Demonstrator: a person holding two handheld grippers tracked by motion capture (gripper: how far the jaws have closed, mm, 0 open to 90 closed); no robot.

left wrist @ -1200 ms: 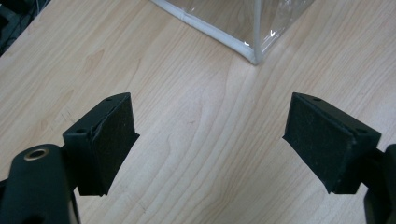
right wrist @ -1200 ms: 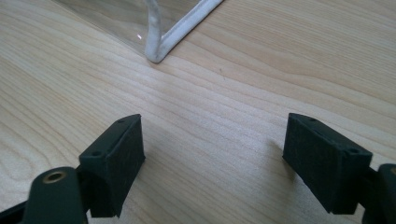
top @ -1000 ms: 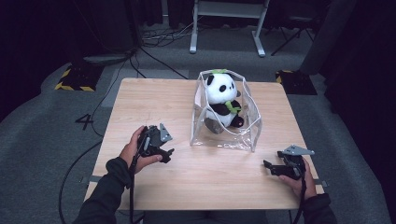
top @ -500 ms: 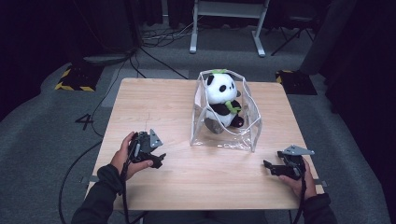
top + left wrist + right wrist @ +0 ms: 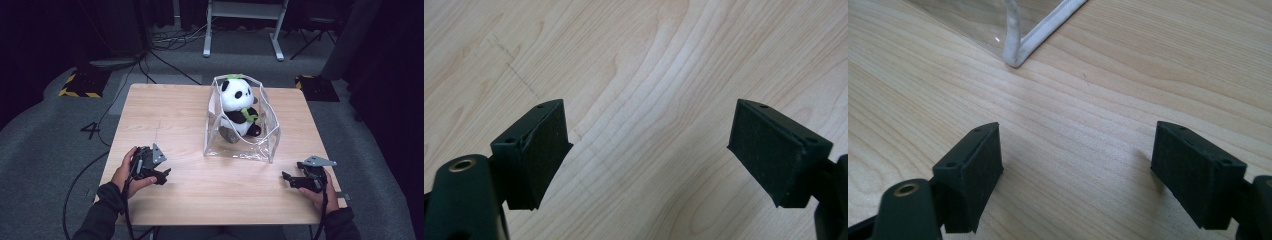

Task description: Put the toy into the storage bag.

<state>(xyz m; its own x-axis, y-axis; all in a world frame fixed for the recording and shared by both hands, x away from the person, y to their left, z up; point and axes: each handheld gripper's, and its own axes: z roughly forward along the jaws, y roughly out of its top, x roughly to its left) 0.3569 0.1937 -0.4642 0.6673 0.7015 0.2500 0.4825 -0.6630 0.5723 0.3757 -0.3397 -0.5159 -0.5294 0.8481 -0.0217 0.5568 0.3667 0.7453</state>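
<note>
A black-and-white panda plush (image 5: 238, 104) with a green scarf sits upright inside a clear plastic bag (image 5: 261, 144) with white edging, at the middle right of the wooden table (image 5: 175, 115). My left gripper (image 5: 164, 175) rests low near the table's front left, held in a hand, and stands open over bare wood (image 5: 649, 145). Near the front right edge my right gripper (image 5: 286, 177) is open too, with nothing between its jaws (image 5: 1075, 170). The bag's white-edged corner (image 5: 1015, 55) lies just ahead of it.
Around the table the floor is grey carpet with black cables (image 5: 170, 65). A white metal frame (image 5: 242, 20) stands behind the table. Yellow-black striped plates (image 5: 75, 85) lie on the floor at the back left and back right.
My left gripper has drawn back toward the table's front left edge and come down low. The right gripper, the bag and the panda have stayed where they were.
</note>
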